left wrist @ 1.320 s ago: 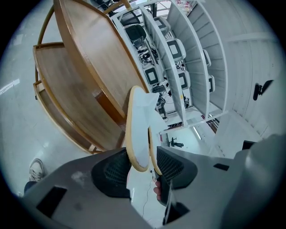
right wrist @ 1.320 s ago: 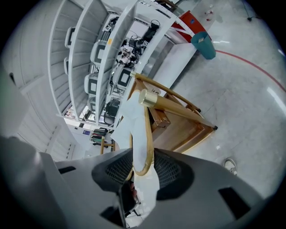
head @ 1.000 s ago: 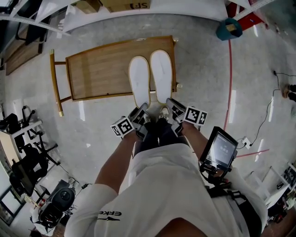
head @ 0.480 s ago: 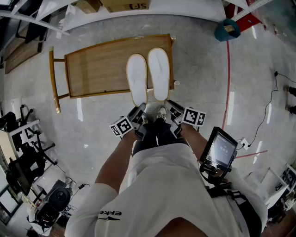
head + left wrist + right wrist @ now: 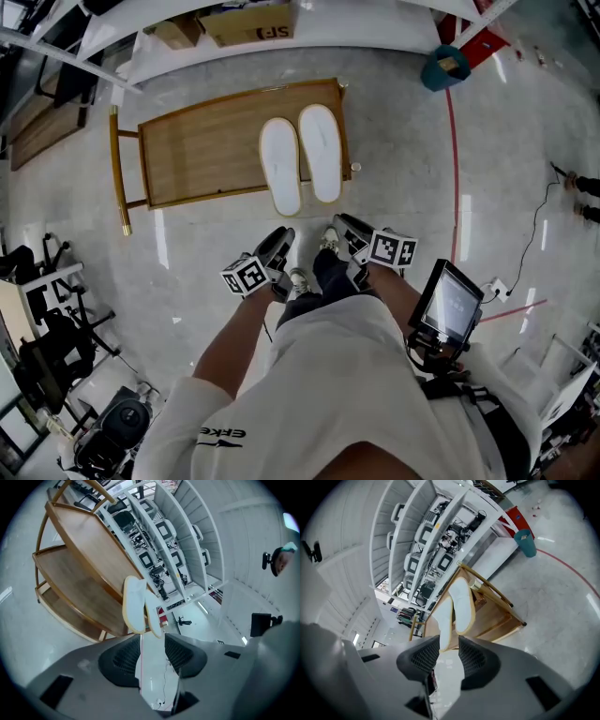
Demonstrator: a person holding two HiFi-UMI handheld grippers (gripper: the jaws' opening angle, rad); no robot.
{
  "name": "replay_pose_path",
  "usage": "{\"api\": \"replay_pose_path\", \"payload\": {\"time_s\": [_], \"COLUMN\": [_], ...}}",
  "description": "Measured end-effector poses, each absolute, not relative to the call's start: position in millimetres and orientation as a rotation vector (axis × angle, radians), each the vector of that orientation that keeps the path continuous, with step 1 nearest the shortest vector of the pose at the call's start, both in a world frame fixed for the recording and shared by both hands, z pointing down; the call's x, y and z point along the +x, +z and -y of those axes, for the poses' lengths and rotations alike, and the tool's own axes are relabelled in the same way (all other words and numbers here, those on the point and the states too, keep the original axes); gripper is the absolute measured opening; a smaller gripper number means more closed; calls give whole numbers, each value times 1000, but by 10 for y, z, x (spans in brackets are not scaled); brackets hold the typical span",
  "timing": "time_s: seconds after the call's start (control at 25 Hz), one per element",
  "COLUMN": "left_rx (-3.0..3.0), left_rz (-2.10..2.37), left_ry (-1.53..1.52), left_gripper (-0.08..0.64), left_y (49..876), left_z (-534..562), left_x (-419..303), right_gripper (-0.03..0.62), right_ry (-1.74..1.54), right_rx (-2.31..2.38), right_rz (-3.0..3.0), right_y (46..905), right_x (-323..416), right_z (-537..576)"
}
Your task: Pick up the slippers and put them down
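Note:
Two white slippers lie side by side, soles up, on the top of a wooden cart [image 5: 206, 150]: the left slipper [image 5: 281, 164] and the right slipper [image 5: 320, 150], their heels overhanging the near edge. My left gripper [image 5: 279, 246] hangs well short of the left slipper's heel, open, with nothing between its jaws. My right gripper [image 5: 345, 228] is likewise back from the right slipper, open and empty. The left gripper view shows both slippers [image 5: 133, 604] beyond the parted jaws [image 5: 152, 653]. In the right gripper view the slippers [image 5: 461, 599] also lie past the open jaws [image 5: 449, 656].
A teal bucket [image 5: 442, 66] stands on the floor at the far right beside a red floor line [image 5: 457, 169]. A cardboard box [image 5: 246, 21] sits on a white shelf behind the cart. A tablet [image 5: 450, 305] hangs at the person's right hip. Office chairs [image 5: 47, 347] crowd the left.
Both grippers have pulled back from the slippers' heels toward the person and risen a little. The slippers stay on the cart top.

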State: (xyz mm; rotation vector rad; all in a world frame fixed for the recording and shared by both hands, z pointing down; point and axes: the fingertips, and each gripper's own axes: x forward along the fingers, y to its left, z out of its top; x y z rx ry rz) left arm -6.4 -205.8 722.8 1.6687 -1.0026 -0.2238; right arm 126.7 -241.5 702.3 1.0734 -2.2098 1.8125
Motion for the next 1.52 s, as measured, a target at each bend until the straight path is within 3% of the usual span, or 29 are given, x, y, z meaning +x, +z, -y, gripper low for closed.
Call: {"api": "replay_pose_path", "payload": {"time_s": [0.44, 0.72, 0.96, 1.52], "left_rx": [1899, 2005, 2106, 2260], "left_rz": [954, 1006, 1008, 989], "left_ry": [-335, -408, -425, -410], "left_gripper": [117, 34, 5, 3], "left_y": [6236, 5689, 5289, 4675], "left_z": [1774, 1607, 1414, 928], "left_x": [-155, -283, -270, -195], "right_gripper": [115, 69, 34, 6], "right_ry": [1567, 1385, 1185, 987], "right_rx": [1083, 1109, 1146, 1216], "right_rz": [2444, 2589, 2693, 2747], "right_y": [6196, 5618, 5130, 4548], "right_x": [862, 759, 705, 630], "right_z": [1933, 1723, 1502, 937]}}
